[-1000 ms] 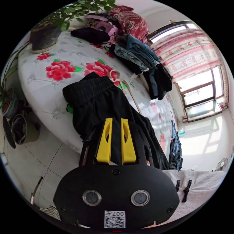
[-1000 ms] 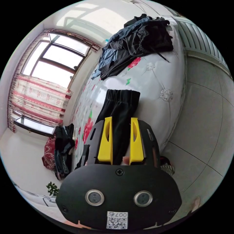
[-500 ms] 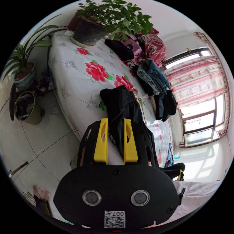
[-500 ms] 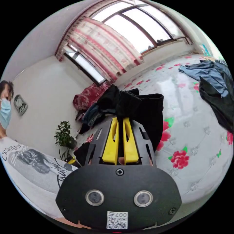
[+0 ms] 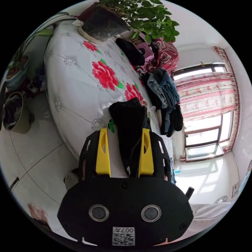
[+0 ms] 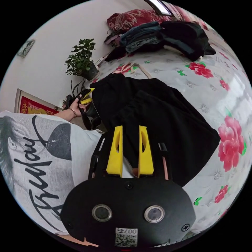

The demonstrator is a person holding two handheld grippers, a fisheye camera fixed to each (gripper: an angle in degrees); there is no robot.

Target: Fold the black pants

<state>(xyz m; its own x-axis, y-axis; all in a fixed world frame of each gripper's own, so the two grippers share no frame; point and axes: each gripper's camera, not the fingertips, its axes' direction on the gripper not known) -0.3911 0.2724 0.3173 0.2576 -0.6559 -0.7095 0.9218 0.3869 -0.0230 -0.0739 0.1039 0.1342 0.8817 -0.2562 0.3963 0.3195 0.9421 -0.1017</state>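
Because the left gripper [image 5: 124, 151] has its yellow jaws spread wide, with the waistband end of the black pants [image 5: 130, 123] lying loosely between them and not pinched, that end is free to slide back off the near edge of the bed [image 5: 76, 92] if the hand bumps it. In the right gripper view the right gripper [image 6: 130, 149] also stands apart-jawed over the cloth, clamping nothing, so the doubled black pants [image 6: 162, 118] rest on the flowered cover under their own weight alone. The fold looks loose, its upper layer sitting askew on the lower. A careless regrip through one layer only would drag the top sheet and undo it. Just past the pants a pale strap [image 6: 136, 67] lies on the cover, touching or nearly touching the cloth, and could be caught up in the next fold. Farther off, the pile of dark and blue clothes [image 6: 160, 36] and the potted plant [image 6: 82, 59] stand well clear, posing little risk.
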